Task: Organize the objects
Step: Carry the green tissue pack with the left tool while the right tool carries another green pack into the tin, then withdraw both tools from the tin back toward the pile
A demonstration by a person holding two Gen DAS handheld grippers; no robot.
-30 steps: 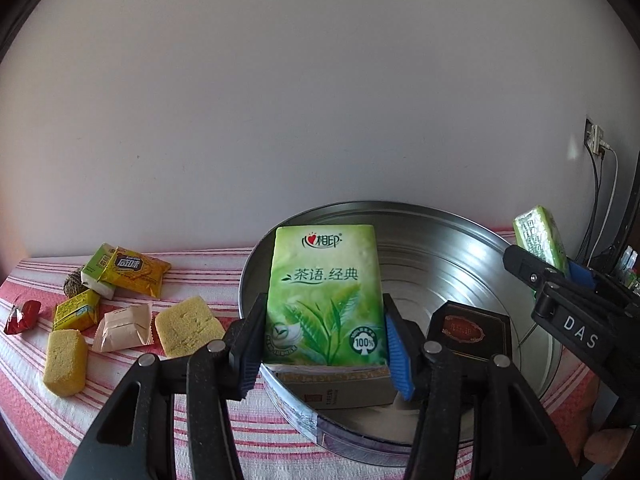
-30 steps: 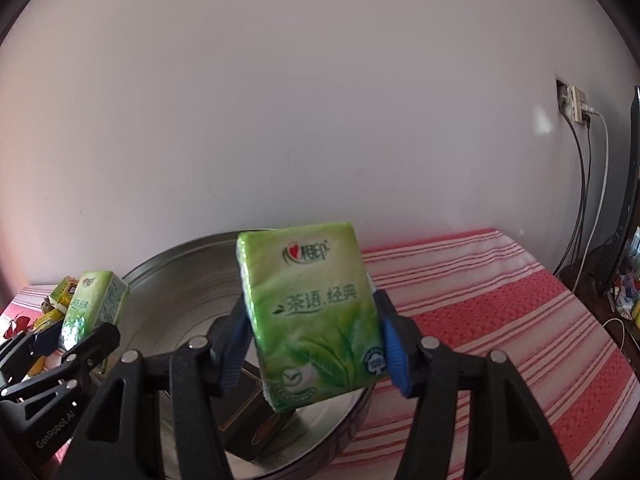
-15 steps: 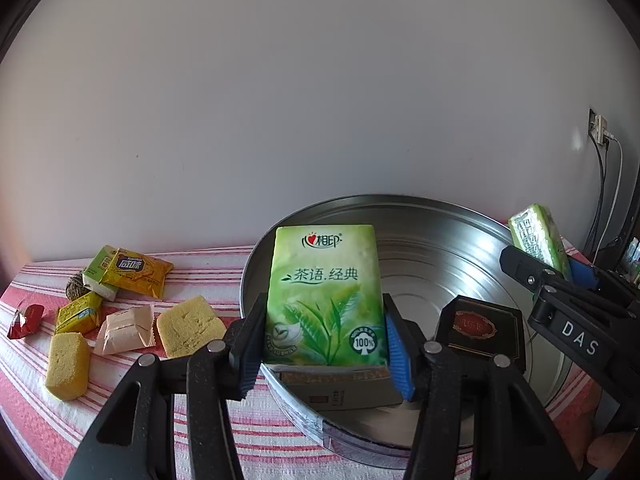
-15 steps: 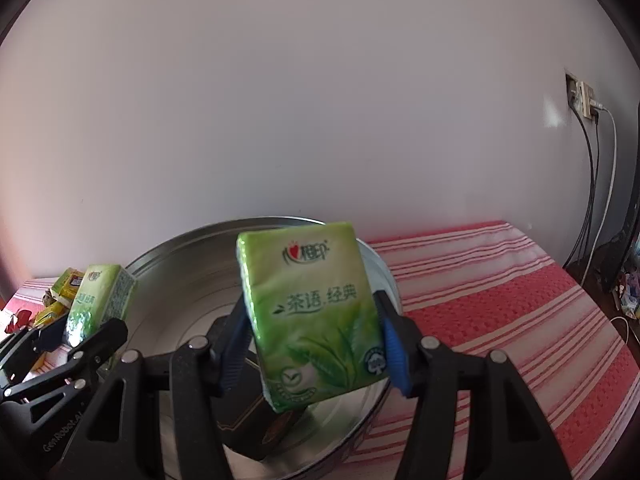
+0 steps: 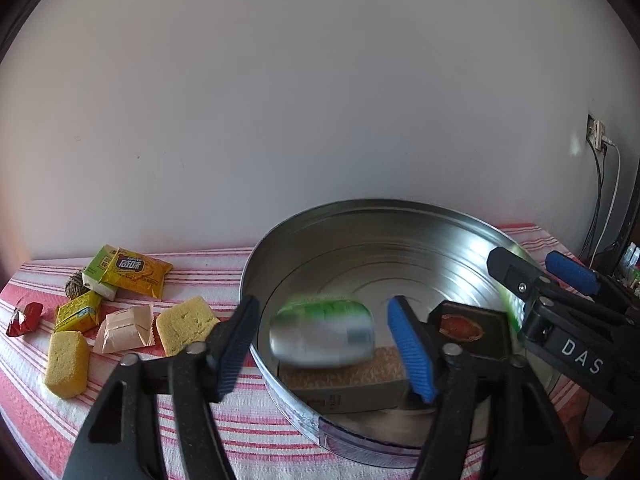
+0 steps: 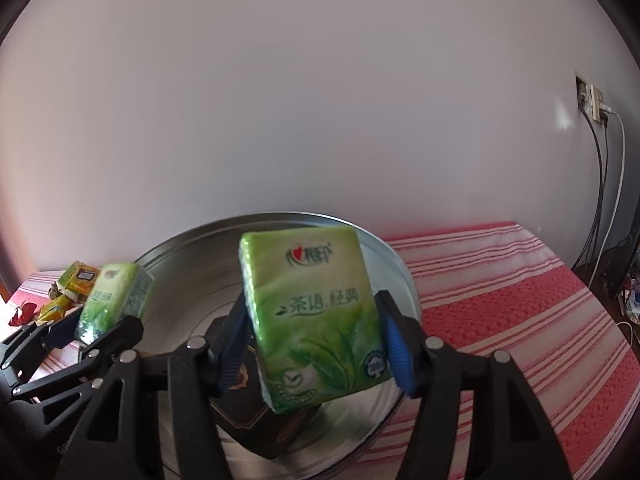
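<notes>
My left gripper [image 5: 324, 344] is open over the near rim of the round metal tin [image 5: 360, 216]. A green tissue pack [image 5: 322, 334] is blurred between its fingers, falling onto a tan box [image 5: 348, 380] in the tin. A black box [image 5: 468, 330] lies in the tin beside it. My right gripper [image 6: 316, 344] has its jaws spread, and its green tissue pack [image 6: 316, 320] is tilted and slipping between them over the tin [image 6: 192, 240]. The left gripper's pack [image 6: 114, 300] also shows in the right wrist view.
Left of the tin on the red striped cloth [image 5: 248, 436] lie two yellow sponges [image 5: 66, 364], a beige packet [image 5: 126, 328], yellow snack packets [image 5: 136, 272], a small green box [image 5: 78, 312] and a red candy [image 5: 24, 316]. Cables [image 6: 600, 184] hang at the right wall.
Both grippers opened. The left pack dropped from upright between the fingers toward the tan box. The right pack has loosened and tilted. Both grippers moved farther over the tin.
</notes>
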